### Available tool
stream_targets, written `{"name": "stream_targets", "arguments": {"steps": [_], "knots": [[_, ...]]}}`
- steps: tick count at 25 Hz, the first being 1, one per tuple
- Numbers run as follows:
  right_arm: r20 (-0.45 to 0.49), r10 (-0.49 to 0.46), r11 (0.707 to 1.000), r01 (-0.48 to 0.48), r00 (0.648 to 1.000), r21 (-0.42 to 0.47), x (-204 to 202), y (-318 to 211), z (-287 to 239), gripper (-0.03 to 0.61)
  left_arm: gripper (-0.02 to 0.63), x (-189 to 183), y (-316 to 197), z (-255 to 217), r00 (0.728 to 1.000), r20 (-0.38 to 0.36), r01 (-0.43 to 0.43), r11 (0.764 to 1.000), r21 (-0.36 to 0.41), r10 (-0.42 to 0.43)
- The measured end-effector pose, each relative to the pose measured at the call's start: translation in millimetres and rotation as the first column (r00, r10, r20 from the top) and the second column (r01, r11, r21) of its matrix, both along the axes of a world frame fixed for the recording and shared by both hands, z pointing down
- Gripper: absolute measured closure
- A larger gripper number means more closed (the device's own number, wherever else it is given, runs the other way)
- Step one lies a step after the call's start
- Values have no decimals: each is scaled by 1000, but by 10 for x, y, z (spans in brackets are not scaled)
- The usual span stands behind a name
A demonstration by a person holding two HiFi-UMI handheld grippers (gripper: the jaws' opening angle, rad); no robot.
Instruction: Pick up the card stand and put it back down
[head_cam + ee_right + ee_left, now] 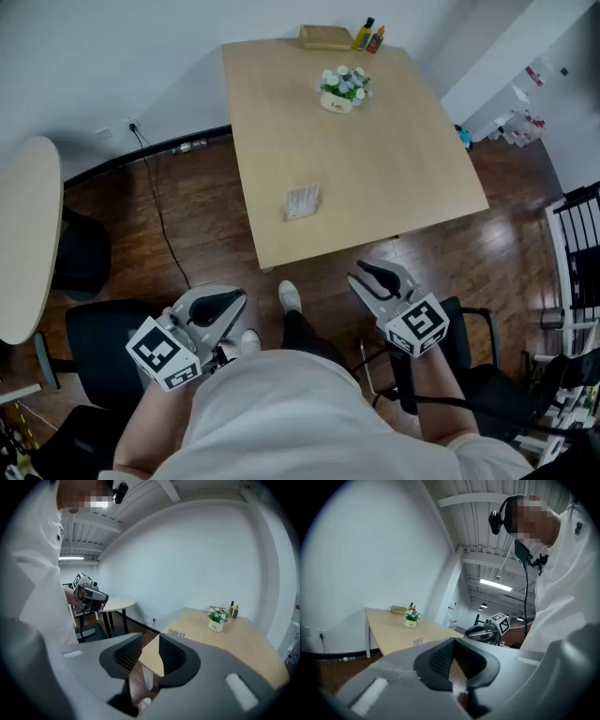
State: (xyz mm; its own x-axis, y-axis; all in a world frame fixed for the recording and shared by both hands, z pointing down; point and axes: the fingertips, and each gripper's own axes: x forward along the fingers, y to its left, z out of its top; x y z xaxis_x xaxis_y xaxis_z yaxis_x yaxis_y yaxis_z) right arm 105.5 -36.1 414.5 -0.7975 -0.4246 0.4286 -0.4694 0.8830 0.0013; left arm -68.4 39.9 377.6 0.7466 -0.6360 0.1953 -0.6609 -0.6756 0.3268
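The card stand (302, 201) is a small clear holder with a printed card. It stands upright near the front left edge of the light wooden table (394, 178). It also shows as the card stand (418, 642) in the left gripper view and as the card stand (176, 633) in the right gripper view. Both grippers are held close to the person's body, short of the table and above the floor. My left gripper (240, 299) has its jaws together with nothing in them. My right gripper (357, 273) is open and empty, and the table's corner shows between its fingers.
A small flower pot (343, 89) sits at the table's far middle, with two bottles (368, 36) and a wooden box (325, 37) at the back edge. A round table (28, 234) and black chairs (94, 347) are at the left, and another chair (478, 375) is at the right.
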Motion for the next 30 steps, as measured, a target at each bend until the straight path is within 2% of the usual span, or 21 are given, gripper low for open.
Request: {"name": "stream_targets", "arguments": {"steps": [7, 14, 22, 30], "knots": [[-70, -134, 991, 135, 989, 11, -52, -960, 197, 439, 612, 156, -612, -140, 999, 4, 33, 999, 24, -33], [-124, -290, 957, 290, 949, -17, -288, -1656, 503, 425, 611, 171, -947, -160, 994, 11, 110, 994, 9, -111], [-175, -457, 889, 451, 872, -73, -621, -2018, 926, 410, 611, 94, -1121, -142, 980, 24, 197, 980, -3, -197], [-187, -627, 778, 596, 756, -197, -833, -2077, 1300, 391, 611, 27, -1263, -136, 967, 36, 254, 967, -23, -253]]}}
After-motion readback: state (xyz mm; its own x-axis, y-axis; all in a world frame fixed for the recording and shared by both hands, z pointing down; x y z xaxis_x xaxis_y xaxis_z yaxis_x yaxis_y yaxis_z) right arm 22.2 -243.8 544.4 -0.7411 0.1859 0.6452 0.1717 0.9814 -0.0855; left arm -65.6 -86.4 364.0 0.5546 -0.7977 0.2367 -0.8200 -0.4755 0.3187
